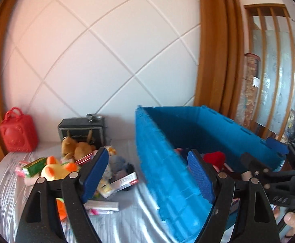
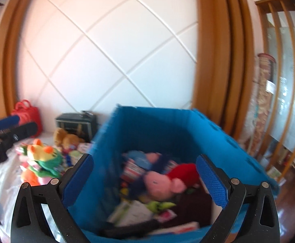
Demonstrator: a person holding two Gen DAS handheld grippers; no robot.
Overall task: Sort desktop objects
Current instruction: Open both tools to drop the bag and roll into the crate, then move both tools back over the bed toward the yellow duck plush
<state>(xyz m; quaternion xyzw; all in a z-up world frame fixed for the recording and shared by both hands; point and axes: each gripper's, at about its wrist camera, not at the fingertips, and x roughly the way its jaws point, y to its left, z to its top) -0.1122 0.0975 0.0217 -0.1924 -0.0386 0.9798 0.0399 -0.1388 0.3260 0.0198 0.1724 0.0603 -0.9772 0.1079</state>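
Observation:
A blue folding crate (image 1: 167, 162) stands on the pale cloth-covered table (image 1: 127, 222). To its left lies a pile of objects: a yellow plush (image 1: 54, 170), a brown plush (image 1: 76, 145), a green carton (image 1: 35, 166) and a white carton (image 1: 125, 182). My left gripper (image 1: 148, 154) is open and empty, straddling the crate's left wall. My right gripper (image 2: 145, 159) hangs open and empty over the crate (image 2: 147, 125), where a pink plush (image 2: 161, 184), a red plush (image 2: 183, 172) and small boxes lie. The right wrist view is blurred.
A red bag (image 1: 19, 133) and a dark box (image 1: 80, 128) stand against the white panelled wall at the back left. A wooden door frame (image 1: 214, 60) rises behind the crate. Wooden floor (image 2: 289, 212) shows past the crate's right side.

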